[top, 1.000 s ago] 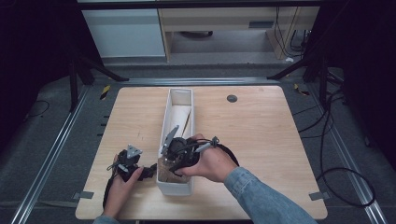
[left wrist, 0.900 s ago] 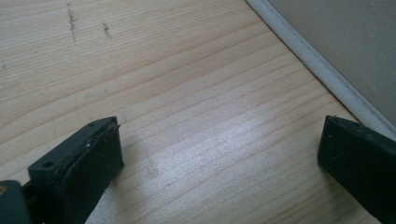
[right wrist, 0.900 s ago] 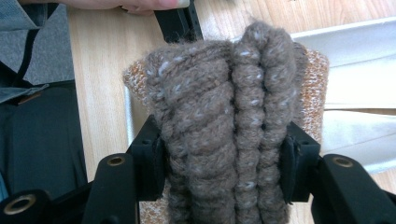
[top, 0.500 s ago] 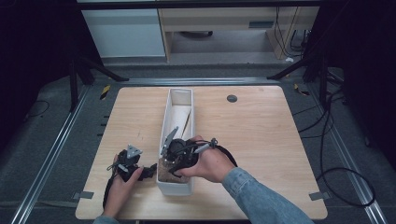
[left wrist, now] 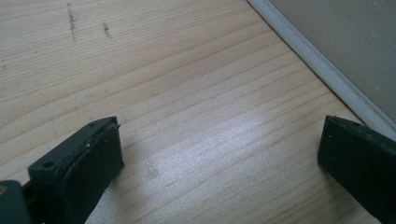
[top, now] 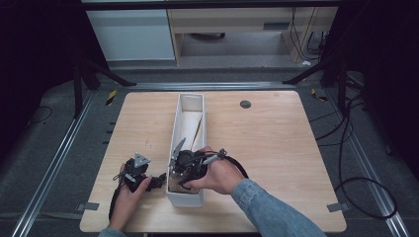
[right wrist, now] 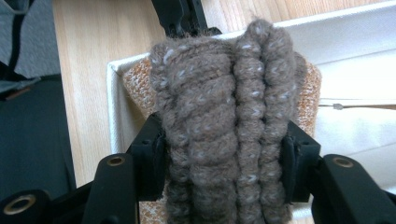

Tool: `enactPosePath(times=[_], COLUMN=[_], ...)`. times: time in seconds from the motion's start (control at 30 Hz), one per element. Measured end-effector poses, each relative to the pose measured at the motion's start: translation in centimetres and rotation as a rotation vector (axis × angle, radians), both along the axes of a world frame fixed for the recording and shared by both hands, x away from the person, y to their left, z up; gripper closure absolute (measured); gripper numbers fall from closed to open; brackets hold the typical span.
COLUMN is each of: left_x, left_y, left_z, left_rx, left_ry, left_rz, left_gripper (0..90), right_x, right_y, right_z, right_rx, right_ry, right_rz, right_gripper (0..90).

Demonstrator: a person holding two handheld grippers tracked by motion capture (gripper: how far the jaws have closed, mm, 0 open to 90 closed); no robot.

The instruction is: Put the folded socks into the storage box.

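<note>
A brown knitted roll (right wrist: 224, 126), chunky and ribbed with pale flecks, fills the centre of the right gripper view, standing upright over the near end of the long white bin (top: 190, 143), an orange-speckled knit (right wrist: 140, 79) just behind it.

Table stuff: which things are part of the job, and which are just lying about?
Part of the job:
- brown knitted bundle, squeezed in the right gripper
- long white bin under it

Just lying about:
- left gripper, fingers wide apart over bare table
- dark round spot on the table
</note>
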State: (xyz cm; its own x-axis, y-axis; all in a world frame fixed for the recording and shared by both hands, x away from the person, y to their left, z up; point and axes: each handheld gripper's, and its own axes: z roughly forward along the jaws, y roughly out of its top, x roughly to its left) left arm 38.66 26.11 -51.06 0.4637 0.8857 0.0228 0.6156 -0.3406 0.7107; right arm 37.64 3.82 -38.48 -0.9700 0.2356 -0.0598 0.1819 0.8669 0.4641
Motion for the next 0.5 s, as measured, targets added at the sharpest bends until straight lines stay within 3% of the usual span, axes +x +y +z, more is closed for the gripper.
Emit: enactPosePath(times=[0.13, 0.5], left_x=[0.01, 0.01], left_y=[-0.01, -0.01], left_z=[-0.01, -0.01], left_rx=[-0.001, -0.001], left_ry=[-0.001, -0.001], left_rz=[0.001, 0.001], left_gripper=[0.0, 0.0], right_x=[0.17, 0.20], right_y=[-0.25, -0.09], right_z=[-0.15, -0.81], right_rx=[0.022, 0.027], right_ry=[0.015, 0.016], right_rz=[-0.017, -0.028], right_gripper=[44.9, 41.2])
